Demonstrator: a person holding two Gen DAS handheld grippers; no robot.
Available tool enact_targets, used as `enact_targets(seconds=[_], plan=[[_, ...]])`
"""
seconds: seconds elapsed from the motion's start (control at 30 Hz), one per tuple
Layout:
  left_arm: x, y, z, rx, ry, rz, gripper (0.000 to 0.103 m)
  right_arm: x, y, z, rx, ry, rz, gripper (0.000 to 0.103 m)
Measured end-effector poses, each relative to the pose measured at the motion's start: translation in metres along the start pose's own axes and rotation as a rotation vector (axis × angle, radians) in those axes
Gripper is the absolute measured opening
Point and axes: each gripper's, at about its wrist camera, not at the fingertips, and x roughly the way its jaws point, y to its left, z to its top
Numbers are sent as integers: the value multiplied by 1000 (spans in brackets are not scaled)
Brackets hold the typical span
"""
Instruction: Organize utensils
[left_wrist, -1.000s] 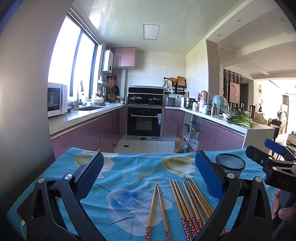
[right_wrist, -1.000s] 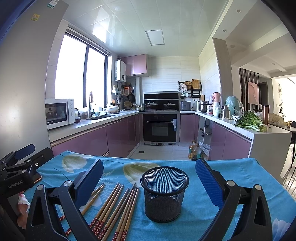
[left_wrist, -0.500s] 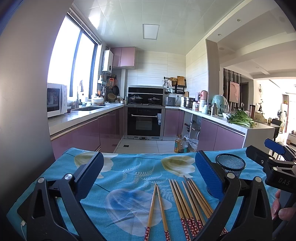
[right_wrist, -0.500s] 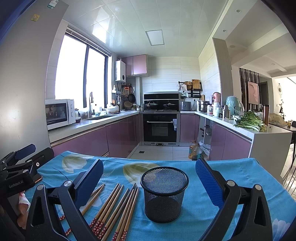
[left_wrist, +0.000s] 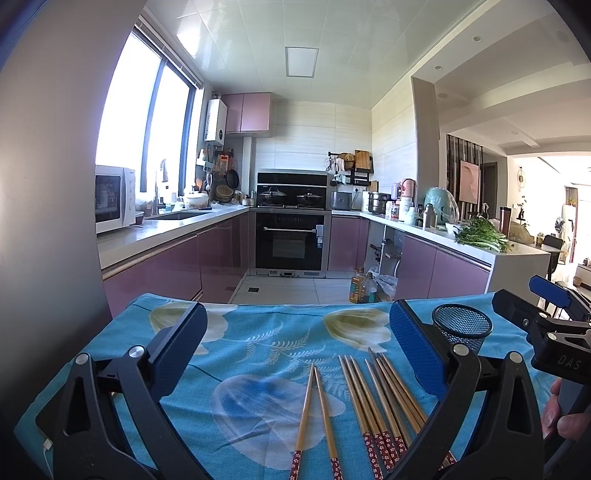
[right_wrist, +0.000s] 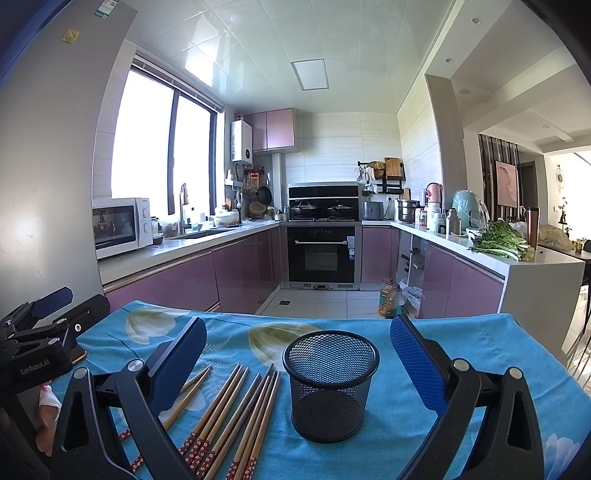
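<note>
Left gripper (left_wrist: 295, 347), right gripper (right_wrist: 297, 350): fingers spread wide, level.

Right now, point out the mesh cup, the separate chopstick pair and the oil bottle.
mesh cup (right_wrist: 330, 397), right wrist view, front wall.
chopstick pair (left_wrist: 304, 410), left wrist view, left stick's shaft.
oil bottle (right_wrist: 388, 301), right wrist view, body.

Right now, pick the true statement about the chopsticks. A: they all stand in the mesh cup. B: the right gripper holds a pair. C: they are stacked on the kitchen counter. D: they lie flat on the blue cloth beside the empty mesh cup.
D: the chopsticks lie flat on the blue cloth, left of the mesh cup, which is empty, and both grippers are open and hold nothing.
</note>
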Motion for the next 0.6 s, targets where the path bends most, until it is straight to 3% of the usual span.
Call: enact_targets(seconds=[0.6], plan=[[2, 1, -1, 4, 12, 1, 97, 2, -6, 0, 11, 11, 13, 97]])
